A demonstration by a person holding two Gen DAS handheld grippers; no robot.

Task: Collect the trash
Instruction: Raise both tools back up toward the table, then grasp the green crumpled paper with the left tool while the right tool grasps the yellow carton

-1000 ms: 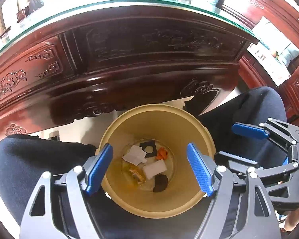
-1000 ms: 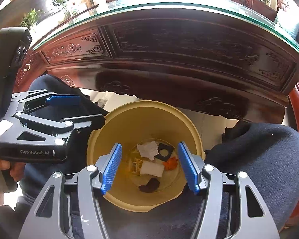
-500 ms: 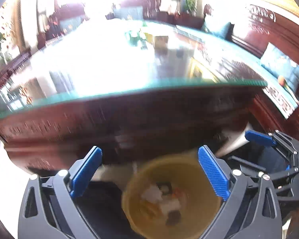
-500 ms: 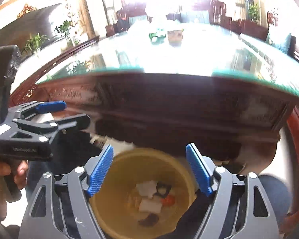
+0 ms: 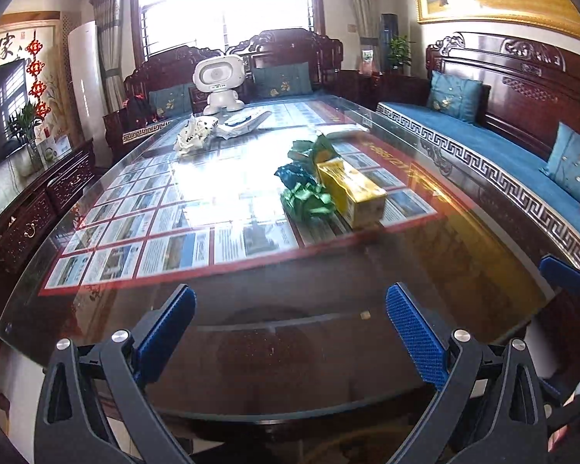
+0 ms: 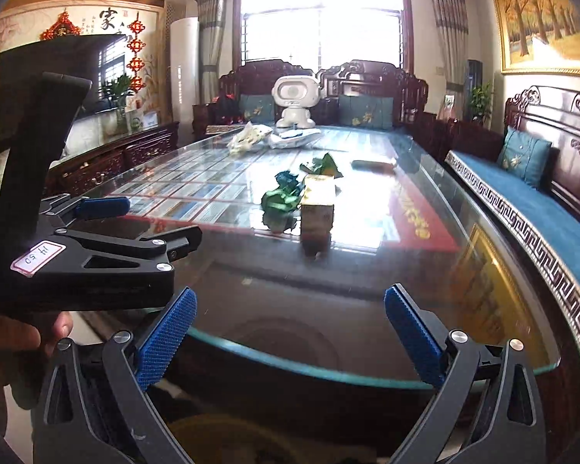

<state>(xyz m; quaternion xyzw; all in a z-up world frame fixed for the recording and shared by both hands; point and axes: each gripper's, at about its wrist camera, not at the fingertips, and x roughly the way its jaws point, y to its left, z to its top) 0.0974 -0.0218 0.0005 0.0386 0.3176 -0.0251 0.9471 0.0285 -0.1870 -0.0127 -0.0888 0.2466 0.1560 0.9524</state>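
On the glass table top [image 5: 251, 348] lie a yellow box [image 5: 352, 193] [image 6: 317, 201] and crumpled green wrappers [image 5: 305, 193] [image 6: 282, 193] beside it, well ahead of both grippers. Farther back are a crumpled white bag [image 5: 195, 133] [image 6: 247, 137] and a white plastic packet [image 5: 243, 123] [image 6: 294, 137]. My left gripper [image 5: 290, 297] hangs open over the table's near edge with nothing between its jaws. My right gripper [image 6: 290, 297] is beside it, its jaws opening and empty. A dim yellow bin rim [image 6: 212, 429] shows at the bottom edge.
A white toy robot [image 5: 220, 81] stands at the table's far end. A flat dark item [image 6: 371, 163] lies beyond the box. A carved wooden bench with blue cushions [image 5: 502, 154] runs along the right, and a low carved cabinet [image 5: 38, 208] stands on the left.
Both grippers rose from over the yellow bin and tilted up to face the table top. Their jaws spread wider. The bin with its trash dropped almost out of view.
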